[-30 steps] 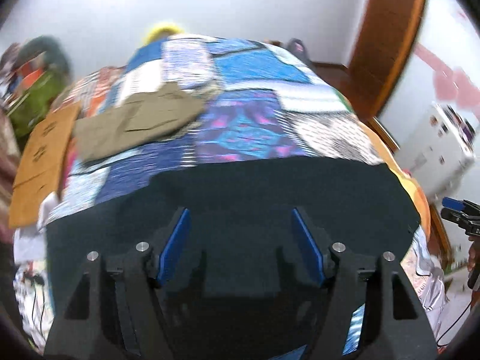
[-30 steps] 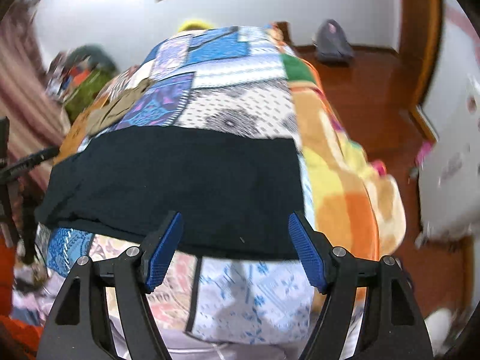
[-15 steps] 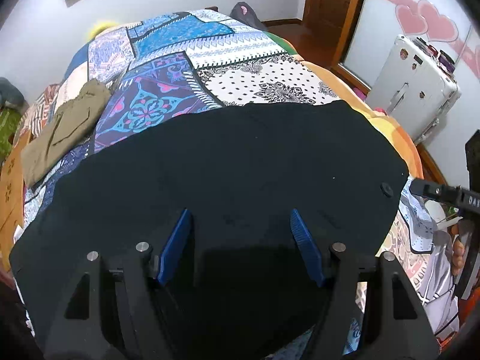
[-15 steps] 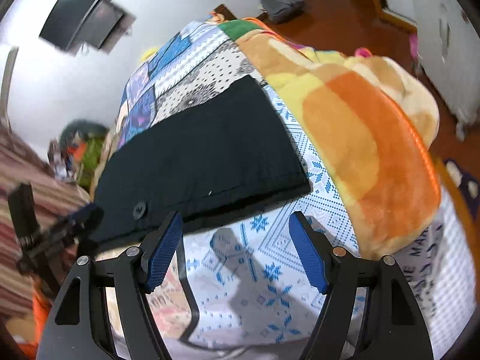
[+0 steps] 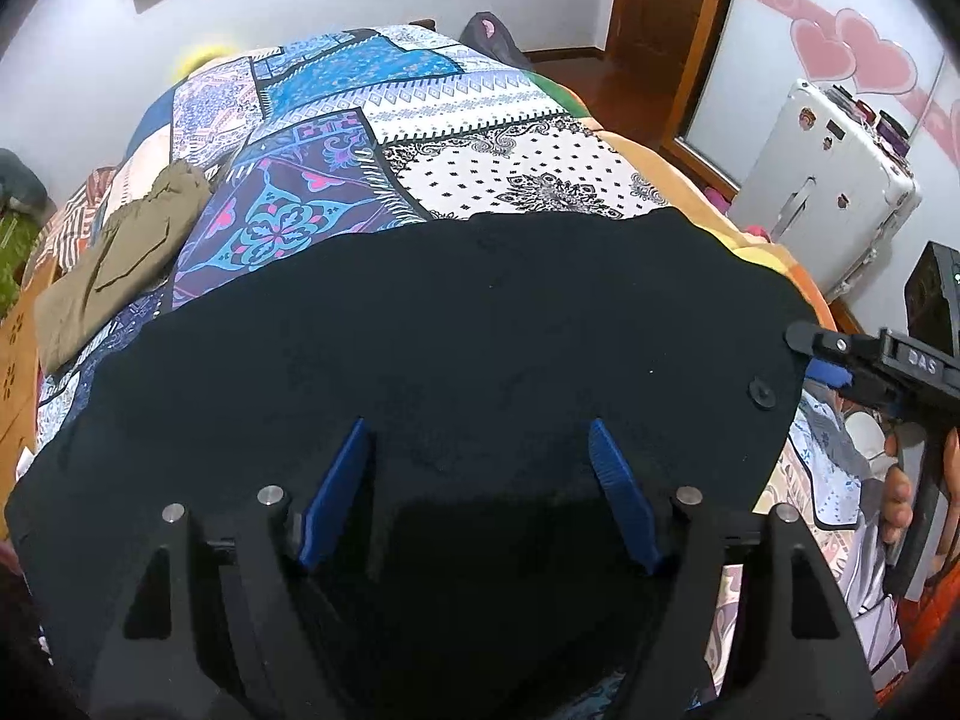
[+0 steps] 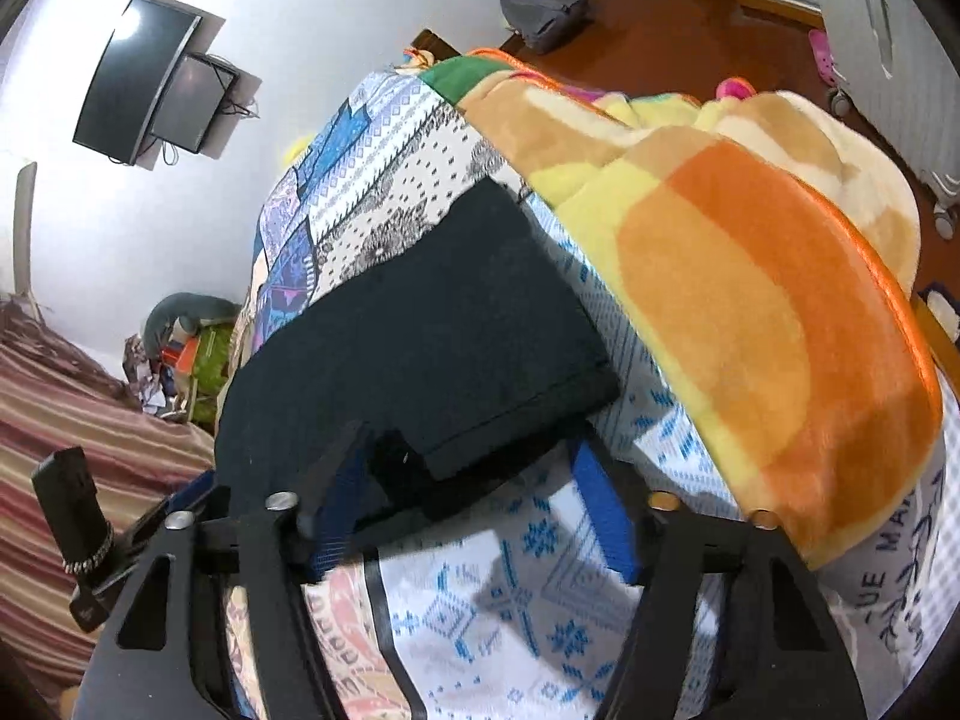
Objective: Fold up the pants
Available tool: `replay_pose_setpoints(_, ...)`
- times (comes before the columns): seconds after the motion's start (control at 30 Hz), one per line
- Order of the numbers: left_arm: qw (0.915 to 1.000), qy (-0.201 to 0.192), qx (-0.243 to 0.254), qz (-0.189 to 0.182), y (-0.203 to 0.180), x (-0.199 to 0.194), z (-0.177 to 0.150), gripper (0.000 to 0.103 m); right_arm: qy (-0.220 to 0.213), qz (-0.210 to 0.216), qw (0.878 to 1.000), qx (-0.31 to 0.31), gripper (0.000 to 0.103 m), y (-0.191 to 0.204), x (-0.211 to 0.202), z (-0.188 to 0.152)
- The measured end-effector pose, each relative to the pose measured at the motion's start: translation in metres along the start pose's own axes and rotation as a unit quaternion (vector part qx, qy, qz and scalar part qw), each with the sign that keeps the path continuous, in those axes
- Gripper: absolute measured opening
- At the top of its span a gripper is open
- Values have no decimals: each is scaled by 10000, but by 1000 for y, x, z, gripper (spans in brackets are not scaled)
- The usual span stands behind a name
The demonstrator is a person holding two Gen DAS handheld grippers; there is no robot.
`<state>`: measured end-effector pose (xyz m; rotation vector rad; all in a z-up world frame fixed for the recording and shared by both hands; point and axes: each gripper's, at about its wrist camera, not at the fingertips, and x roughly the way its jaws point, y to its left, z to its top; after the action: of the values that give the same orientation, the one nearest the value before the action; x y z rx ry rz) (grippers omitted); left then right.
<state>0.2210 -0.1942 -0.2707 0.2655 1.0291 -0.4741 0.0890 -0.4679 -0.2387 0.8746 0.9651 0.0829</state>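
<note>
On bed: one black pants; left hand-held gripper released, widening; right hand-held gripper narrowing, ungripped.

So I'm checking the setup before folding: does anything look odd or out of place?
Nothing looks damaged or spilled. The black pants lie flat across the patchwork bedspread. Olive pants lie slightly rumpled at the bed's far left.
</note>
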Motion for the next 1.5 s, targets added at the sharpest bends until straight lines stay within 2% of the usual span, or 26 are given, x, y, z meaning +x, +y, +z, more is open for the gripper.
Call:
replay_pose_setpoints(0.23, 10000, -35, 17, 9, -1, -1, -1, 74, -247, 58, 9995, -186, 24, 7, -1, 9)
replay_pose_setpoints(0.33, 10000, -41, 59, 6, -2, -3, -2, 74, -460, 24, 9978, -475, 17, 20, -8, 10)
replay_pose_setpoints(0.6, 9995, -301, -21, -30, 9, -26, -4, 73, -778, 187, 9912, -1059, 12, 65, -29, 18)
replay_pose_setpoints(0.73, 9979, -580, -280, 18, 32, -47, -7, 73, -941, 343, 9853, -1382, 10, 97, -38, 24)
replay_pose_setpoints(0.93, 9927, -955, -719, 134, 70, -78, -20, 73, -1081, 453, 9697, -2143, 8, 158, -37, 25)
replay_pose_setpoints(1.1, 9859, -1279, -1047, 249, 105, -105, -40, 73, -980, 589, 9600, -2556, 8, 200, -20, 16)
replay_pose_setpoints(1.27, 9787, -1443, -1393, 443, 139, -126, -63, 73, -782, 940, 9462, -2995, 8, 249, 1, 0)
replay_pose_setpoints(1.4, 9719, -1525, -1685, 619, 163, -141, -84, 73, -428, 1234, 9331, -3351, 8, 285, 28, -21)
replay_pose_setpoints(1.5, 9669, -1534, -1907, 720, 178, -150, -98, 73, 77, 1384, 9215, -3629, 8, 305, 58, -48)
